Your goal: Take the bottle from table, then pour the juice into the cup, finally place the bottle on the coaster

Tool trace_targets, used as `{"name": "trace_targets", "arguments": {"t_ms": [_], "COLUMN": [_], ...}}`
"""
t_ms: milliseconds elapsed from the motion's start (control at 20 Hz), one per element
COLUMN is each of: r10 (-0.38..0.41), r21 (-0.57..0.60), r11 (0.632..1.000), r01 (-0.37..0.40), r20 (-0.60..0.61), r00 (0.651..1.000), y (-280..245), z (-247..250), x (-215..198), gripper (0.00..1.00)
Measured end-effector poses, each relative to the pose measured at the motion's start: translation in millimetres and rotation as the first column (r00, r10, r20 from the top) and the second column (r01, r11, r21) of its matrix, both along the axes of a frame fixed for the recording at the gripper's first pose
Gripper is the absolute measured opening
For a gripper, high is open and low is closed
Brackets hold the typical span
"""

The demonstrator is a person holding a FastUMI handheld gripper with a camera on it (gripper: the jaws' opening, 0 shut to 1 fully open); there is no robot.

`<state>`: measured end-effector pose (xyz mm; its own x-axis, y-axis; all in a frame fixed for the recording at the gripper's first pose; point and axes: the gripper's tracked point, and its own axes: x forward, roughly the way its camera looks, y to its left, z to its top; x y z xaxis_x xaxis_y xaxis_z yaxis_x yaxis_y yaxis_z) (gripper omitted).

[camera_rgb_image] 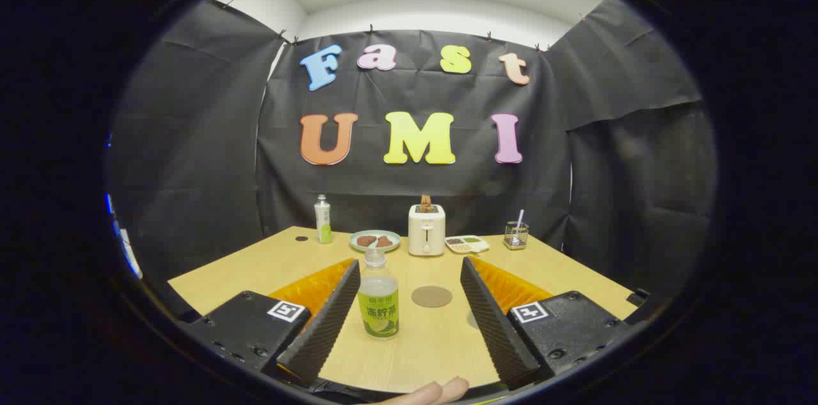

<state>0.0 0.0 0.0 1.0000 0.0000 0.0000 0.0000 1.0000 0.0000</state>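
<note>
Spreading wide, the tongs [409,315] are released and grasp nothing, their two ribbed fingers [326,322] splayed low over the near edge of the tabletop [575,277]. Between them, much closer to the left finger than the right, the bottle [378,296] stands upright on the tabletop, cap up and label facing the tongs; its long axis runs straight up from the wood, so nothing leans or points aside. To take it well, I would judge the tongs should slide left until the bottle sits midway between the fingers, then ease forward and close on the labelled body rather than the narrow neck, keeping level so the near finger does not nudge it over first. Just beyond the fingers, toward the middle of the tabletop, lies the round coaster [431,296], flat and bare. Along the far edge stand a second bottle [323,220], a plate [375,240], a toaster [426,229], a small tray [467,244] and, nearer the far right corner, a glass cup [516,235] with something standing in it.
</note>
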Motion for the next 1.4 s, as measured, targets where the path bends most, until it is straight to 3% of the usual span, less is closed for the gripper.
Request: {"name": "trace_targets", "arguments": {"t_ms": [850, 1400], "r10": [-0.041, -0.049], "r21": [-0.023, -0.007], "r11": [0.999, 0.999], "r01": [0.042, 0.049], "r20": [0.008, -0.064], "r00": [0.999, 0.997], "y": [3.4, 20.2], "z": [-6.3, -68.5], "x": [4.8, 60.8], "gripper": [1.0, 1.0]}}
